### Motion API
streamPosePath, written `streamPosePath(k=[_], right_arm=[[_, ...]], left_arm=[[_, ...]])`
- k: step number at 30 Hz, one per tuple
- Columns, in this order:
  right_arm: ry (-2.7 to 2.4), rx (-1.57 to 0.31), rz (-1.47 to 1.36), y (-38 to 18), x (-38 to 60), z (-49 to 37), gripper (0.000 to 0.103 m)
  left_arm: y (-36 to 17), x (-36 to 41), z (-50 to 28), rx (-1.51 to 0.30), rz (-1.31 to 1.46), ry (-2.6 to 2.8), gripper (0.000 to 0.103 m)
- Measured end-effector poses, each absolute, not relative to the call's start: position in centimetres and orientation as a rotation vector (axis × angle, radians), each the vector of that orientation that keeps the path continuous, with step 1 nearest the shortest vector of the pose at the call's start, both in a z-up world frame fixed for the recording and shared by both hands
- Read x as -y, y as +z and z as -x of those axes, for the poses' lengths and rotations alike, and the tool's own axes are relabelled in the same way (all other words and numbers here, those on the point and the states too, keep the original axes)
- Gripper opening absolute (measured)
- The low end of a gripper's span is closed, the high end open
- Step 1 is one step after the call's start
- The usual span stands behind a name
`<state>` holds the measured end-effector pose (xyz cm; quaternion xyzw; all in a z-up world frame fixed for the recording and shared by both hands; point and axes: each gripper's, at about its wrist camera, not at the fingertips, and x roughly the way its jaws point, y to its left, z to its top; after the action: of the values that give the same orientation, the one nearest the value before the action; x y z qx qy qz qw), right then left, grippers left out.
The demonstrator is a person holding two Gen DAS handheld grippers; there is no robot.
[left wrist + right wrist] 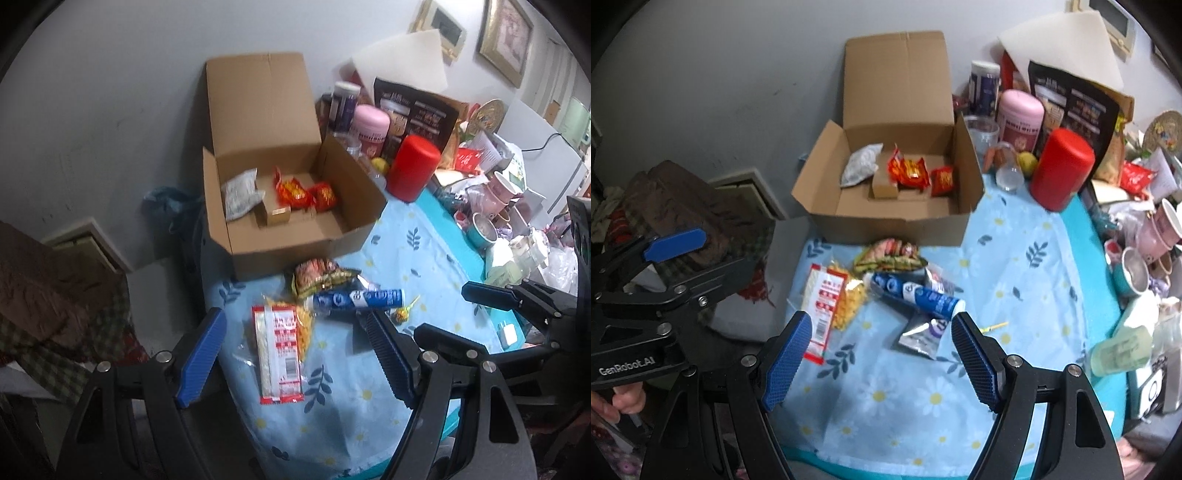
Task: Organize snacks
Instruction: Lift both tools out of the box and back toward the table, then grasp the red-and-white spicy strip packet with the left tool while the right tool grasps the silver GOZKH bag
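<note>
An open cardboard box (pixel 295 236) (pixel 897 225) stands at the back of the blue flowered tablecloth. It holds a grey-white packet (pixel 860 164), red snack packets (pixel 910 171) and a small brown carton (pixel 884 188). In front of it lie a red-and-white noodle packet (pixel 279 347) (pixel 823 299), a green-pink snack bag (pixel 321 275) (pixel 890 256), a blue tube of cookies (pixel 358 299) (pixel 916 293) and a silver sachet (pixel 921 334). My left gripper (pixel 295 358) is open above the noodle packet. My right gripper (pixel 881 356) is open and empty, near the sachet.
A red cylinder (pixel 1062 170), a pink jar (pixel 1021 118), bottles and a dark printed bag (pixel 1075 107) crowd the back right. Cups and clutter (pixel 1145 251) line the right edge. A chair with brown cloth (pixel 694 206) stands left of the table.
</note>
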<state>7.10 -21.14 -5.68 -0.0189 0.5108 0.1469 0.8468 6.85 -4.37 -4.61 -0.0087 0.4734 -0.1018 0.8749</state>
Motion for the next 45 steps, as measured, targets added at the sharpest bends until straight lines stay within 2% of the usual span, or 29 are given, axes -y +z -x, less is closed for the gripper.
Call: streamPosePath(k=[25,37,41,42,44,45], right_arm=[[0.206,-1.292,-0.034,-16.1,24.6,-12.1,0.079],[0.172,-1.374,-0.117,-20.5,26.4,-14.0,0.078],[0.182,-1.351,-0.095,-21.0,26.1,-14.5,0.078],[0.189,-1.349,-0.078,-21.0,26.0,-14.7,0.076],[0.193,-1.34,-0.056,-21.0,25.8,-15.0,0.073],[0.199,-1.335,-0.052,-21.0,25.7,-15.0,0.065]], left_arm=[[-20.2,4.6,-11.8,-1.324,-0.01,-0.086,0.079],[-23.6,5.0,-12.8,-1.39,-0.029,-0.064,0.079],[-23.7,4.8,-12.7,-1.373,-0.025,-0.058,0.079],[-23.7,4.7,-12.6,-1.364,-0.021,-0.055,0.078],[-23.7,4.8,-12.4,-1.362,0.002,-0.068,0.063],[-23.7,4.8,-12.4,-1.367,0.008,-0.077,0.059]])
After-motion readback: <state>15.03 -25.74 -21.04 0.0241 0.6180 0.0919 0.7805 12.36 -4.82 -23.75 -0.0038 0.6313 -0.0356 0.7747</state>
